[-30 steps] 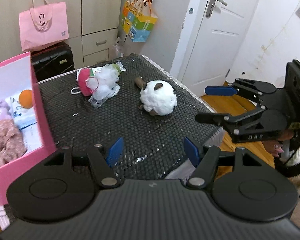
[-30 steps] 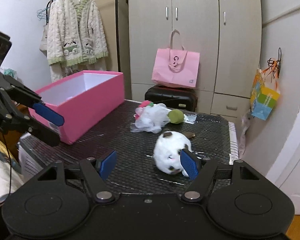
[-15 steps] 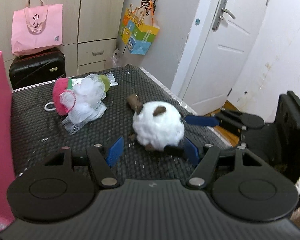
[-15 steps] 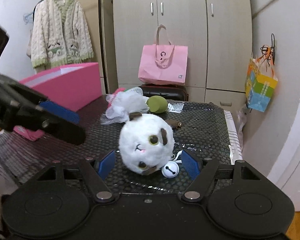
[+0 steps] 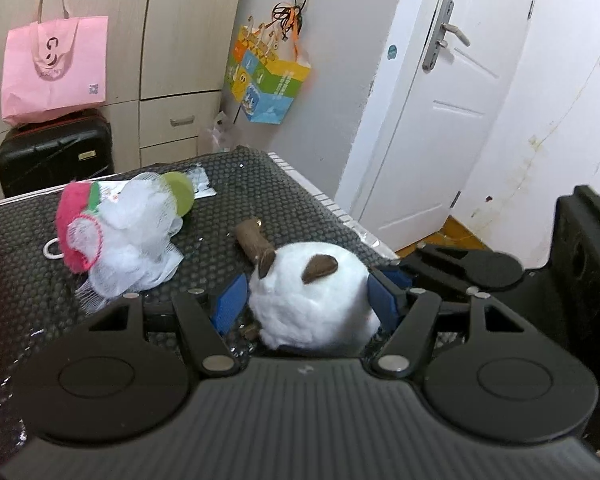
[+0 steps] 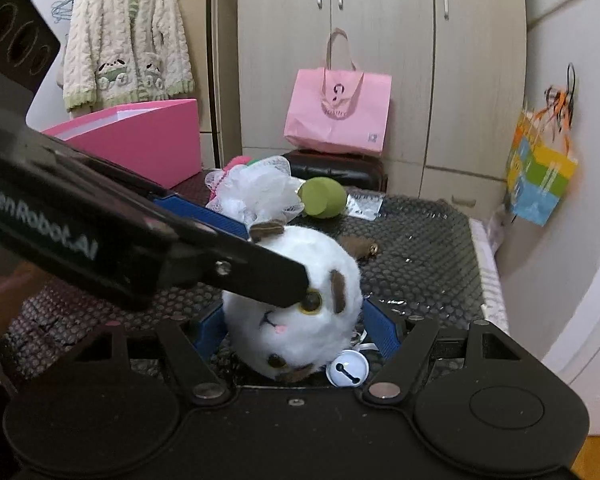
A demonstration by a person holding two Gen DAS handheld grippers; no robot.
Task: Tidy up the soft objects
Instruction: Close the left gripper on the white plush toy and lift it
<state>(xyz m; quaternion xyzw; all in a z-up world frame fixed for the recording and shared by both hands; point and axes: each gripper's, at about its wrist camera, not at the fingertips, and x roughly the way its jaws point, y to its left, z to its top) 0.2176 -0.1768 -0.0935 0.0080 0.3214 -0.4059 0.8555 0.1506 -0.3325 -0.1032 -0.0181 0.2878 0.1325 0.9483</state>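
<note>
A round white plush toy [image 5: 316,296] with brown ears lies on the black mesh table [image 5: 28,280]. In the right wrist view the plush [image 6: 300,312] shows its face and a white bell [image 6: 346,372]. My left gripper [image 5: 310,308] is open, its blue pads on either side of the plush. My right gripper [image 6: 294,330] is open too and straddles the same plush from the other side. A white mesh puff with pink and green pieces [image 5: 128,228] lies behind, also seen in the right wrist view [image 6: 260,192].
A pink box [image 6: 140,140] stands at the table's left. A black suitcase [image 5: 52,152] with a pink bag [image 5: 52,68] is behind the table. A brown plush piece [image 5: 256,244] lies by the toy. The table's right edge [image 5: 324,200] drops toward a white door [image 5: 440,120].
Both grippers have closed in on the white plush from opposite sides; it now sits between both pairs of pads. The pink box has left the left wrist view.
</note>
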